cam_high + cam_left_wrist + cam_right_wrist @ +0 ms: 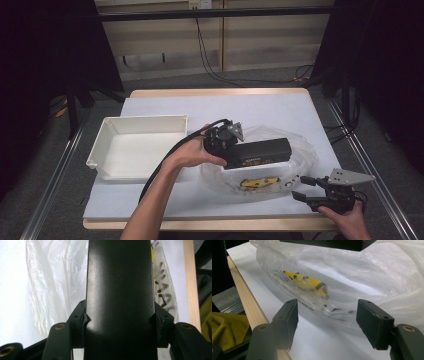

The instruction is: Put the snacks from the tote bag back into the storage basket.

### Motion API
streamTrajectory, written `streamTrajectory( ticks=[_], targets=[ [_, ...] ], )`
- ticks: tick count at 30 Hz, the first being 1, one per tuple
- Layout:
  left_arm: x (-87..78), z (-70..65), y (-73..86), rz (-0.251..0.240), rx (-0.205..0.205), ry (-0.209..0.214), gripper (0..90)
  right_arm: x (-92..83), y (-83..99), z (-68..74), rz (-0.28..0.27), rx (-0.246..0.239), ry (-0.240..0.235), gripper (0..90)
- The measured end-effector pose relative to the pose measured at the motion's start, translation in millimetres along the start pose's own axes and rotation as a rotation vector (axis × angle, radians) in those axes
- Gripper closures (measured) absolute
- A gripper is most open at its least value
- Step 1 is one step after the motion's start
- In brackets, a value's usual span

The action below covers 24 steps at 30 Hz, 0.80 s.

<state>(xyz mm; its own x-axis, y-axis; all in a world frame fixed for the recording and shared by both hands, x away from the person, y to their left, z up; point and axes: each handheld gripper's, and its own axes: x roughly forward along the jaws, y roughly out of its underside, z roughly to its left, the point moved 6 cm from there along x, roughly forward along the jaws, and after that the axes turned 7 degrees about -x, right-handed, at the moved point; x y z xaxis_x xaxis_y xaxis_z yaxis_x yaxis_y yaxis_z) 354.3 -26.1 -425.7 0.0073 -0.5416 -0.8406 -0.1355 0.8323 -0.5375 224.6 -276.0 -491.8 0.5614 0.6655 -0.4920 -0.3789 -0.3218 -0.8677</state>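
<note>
A long black box (pixel 260 152) hangs above a crumpled clear plastic bag (pixel 302 150) in the middle of the table. My left gripper (pixel 227 150) is shut on the box's left end; in the left gripper view the pads (pixel 83 322) press both sides of the black box (pixel 120 295). A yellow and black item (pixel 259 183) lies inside the bag, near its front. My right gripper (pixel 301 189) rests open at the table's front right, its jaws on either side of the bag's edge (pixel 332 312), apart from it, with the yellow item (pixel 312 283) beyond.
A white tray (pixel 107 132) sits at the left of the white table cover (pixel 250 107). The wooden table edge (pixel 247 302) runs close to my right gripper. Cables trail over the floor behind the table.
</note>
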Motion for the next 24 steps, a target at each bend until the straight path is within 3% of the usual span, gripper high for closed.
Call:
streamTrajectory(
  ticks=[6, 24],
  targets=[
    [-7.0, -0.5, 2.5, -0.018, -0.021, 0.011, 43.0, 0.0, 0.0, -0.1, 0.0, -0.002, 0.0, 33.7],
    [-36.5, 3.0, 15.9, -0.041, -0.039, -0.025, 43.0, 0.5, -0.8, 0.5, -0.005, -0.006, 0.012, 27.1]
  ],
)
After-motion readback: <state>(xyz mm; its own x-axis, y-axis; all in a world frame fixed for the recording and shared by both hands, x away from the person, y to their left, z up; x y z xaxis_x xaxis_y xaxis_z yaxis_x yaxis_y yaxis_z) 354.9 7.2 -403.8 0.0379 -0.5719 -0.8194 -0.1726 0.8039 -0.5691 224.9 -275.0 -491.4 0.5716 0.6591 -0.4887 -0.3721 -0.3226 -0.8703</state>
